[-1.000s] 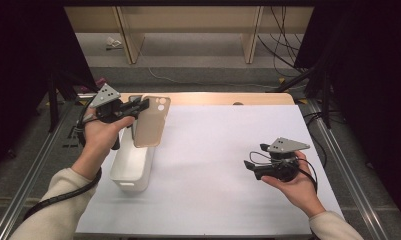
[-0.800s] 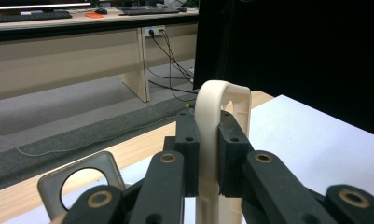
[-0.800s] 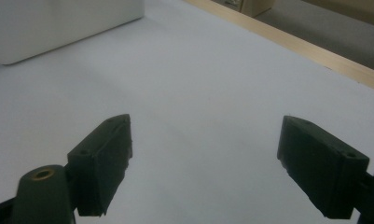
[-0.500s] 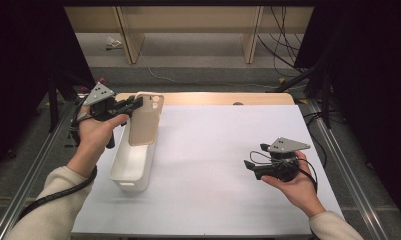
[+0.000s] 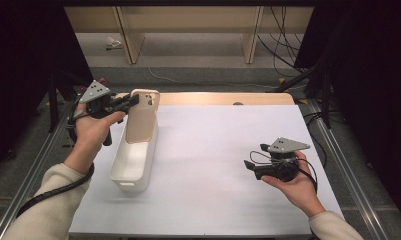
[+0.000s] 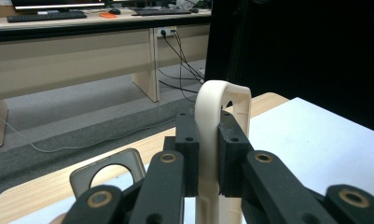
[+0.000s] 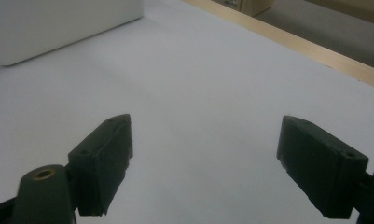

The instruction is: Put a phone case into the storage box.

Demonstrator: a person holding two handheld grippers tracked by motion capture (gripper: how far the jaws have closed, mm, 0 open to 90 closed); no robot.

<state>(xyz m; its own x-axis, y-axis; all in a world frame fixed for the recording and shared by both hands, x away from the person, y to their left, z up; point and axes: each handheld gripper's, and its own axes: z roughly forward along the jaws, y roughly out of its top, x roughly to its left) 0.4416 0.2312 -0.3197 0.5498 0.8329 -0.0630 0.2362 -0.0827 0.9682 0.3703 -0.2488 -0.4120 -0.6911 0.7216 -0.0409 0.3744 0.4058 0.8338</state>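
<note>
A cream phone case (image 5: 142, 122) with a camera cutout near its top hangs almost upright over a white bin (image 5: 119, 165) at the table's left. Its lower end dips inside the bin's far end. My left gripper (image 5: 133, 101) is shut on the case's upper left edge; in the left gripper view the case's rounded rim (image 6: 222, 91) rises between the two pads of that gripper (image 6: 208, 140). My right gripper (image 5: 249, 167) rests low over the white table sheet at the right, open, with nothing between its jaws (image 7: 205, 158).
The white sheet (image 5: 213, 150) covers the wooden table (image 5: 213, 98), whose far edge shows bare. The bin's corner (image 7: 58, 23) lies ahead of my right gripper. A grey piece with a round hole (image 6: 107, 172) sits below my left jaws. Metal rails flank the table.
My left gripper has shifted slightly left with the case, which now hangs more upright into the bin. The right hand has stayed still.
</note>
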